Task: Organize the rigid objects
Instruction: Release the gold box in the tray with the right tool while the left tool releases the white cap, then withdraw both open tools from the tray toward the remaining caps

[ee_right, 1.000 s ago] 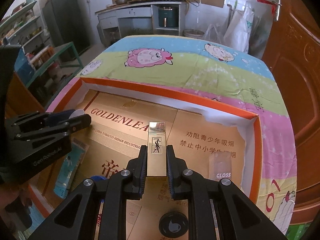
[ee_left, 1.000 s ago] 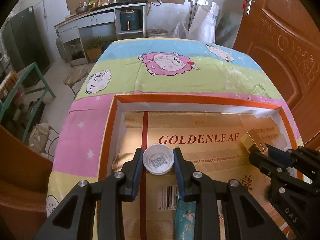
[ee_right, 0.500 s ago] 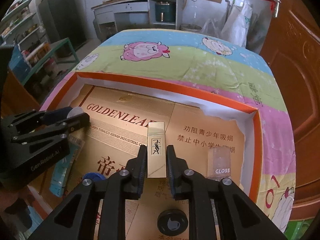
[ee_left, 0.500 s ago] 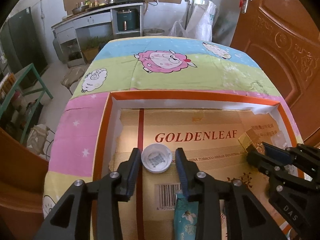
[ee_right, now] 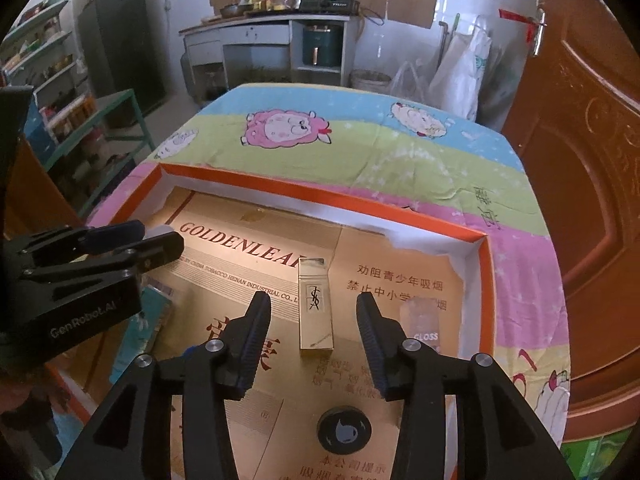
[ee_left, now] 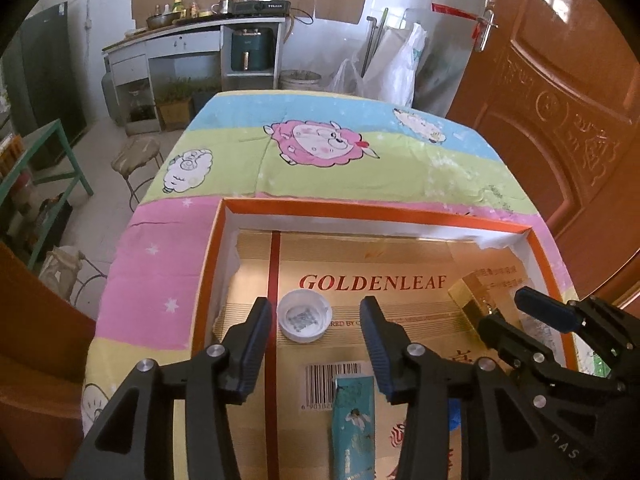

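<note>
Kitchen rm: counter w/ stove (ee_left: 260, 8) at 12, wood door (ee_left: 560, 100) at 2. Table under sheep-print cloth (ee_left: 320, 168); orange-rimmed box (ee_left: 208, 264) lined w/ cardboard. Left gripper (ee_left: 316, 320) jaws opening, white cap (ee_left: 303, 315) loose between. Right gripper (ee_right: 313, 320) jaws opening, gold lipstick box (ee_right: 315, 304) lying free between.

I count one orange-rimmed box (ee_right: 485, 280) and six things inside it: one gold lipstick case (ee_right: 315, 308), one white cap (ee_left: 304, 316), one teal tube (ee_left: 354, 424), one clear gloss tube (ee_right: 424, 326), one black round lid (ee_right: 344, 430), one small blue piece (ee_left: 454, 416). One cartoon-sheep cloth (ee_right: 360, 148) lies under the box.
</note>
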A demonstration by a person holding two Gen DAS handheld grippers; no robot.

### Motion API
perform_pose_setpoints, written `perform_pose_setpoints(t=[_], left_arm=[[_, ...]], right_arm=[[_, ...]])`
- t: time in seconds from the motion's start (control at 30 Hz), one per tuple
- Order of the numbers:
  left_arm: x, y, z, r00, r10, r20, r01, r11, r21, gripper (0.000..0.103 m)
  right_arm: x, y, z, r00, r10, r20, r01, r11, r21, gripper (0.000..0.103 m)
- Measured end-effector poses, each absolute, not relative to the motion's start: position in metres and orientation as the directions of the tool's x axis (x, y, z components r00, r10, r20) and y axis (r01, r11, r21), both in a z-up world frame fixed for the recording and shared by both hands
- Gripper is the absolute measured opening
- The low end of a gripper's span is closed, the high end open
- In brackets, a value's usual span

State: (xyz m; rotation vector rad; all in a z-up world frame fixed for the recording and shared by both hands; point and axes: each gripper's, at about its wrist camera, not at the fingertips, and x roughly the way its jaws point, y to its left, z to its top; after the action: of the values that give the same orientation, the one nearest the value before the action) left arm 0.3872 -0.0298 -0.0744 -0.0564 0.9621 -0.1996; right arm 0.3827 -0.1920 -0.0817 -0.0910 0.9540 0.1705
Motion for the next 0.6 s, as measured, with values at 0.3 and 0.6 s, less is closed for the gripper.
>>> perform_pose_setpoints(t=[0.3, 0.6], left_arm=[[0.369, -0.026, -0.059, 0.588, -0.212, -0.780, 0.144, 0.977, -0.157, 0.046], [0.341, -0.021, -0.037, 0.647, -0.203, -0.735, 0.139, 0.979, -0.148, 0.046]], right_arm=[[0.365, -0.198, -0.072, 0.586, 0.107, -0.803, -0.157, 0.987, 0.017, 0.046], [0.342, -0.196, -0.054, 0.613, 0.122, -0.781, -0.161, 0.987, 0.028, 0.046]])
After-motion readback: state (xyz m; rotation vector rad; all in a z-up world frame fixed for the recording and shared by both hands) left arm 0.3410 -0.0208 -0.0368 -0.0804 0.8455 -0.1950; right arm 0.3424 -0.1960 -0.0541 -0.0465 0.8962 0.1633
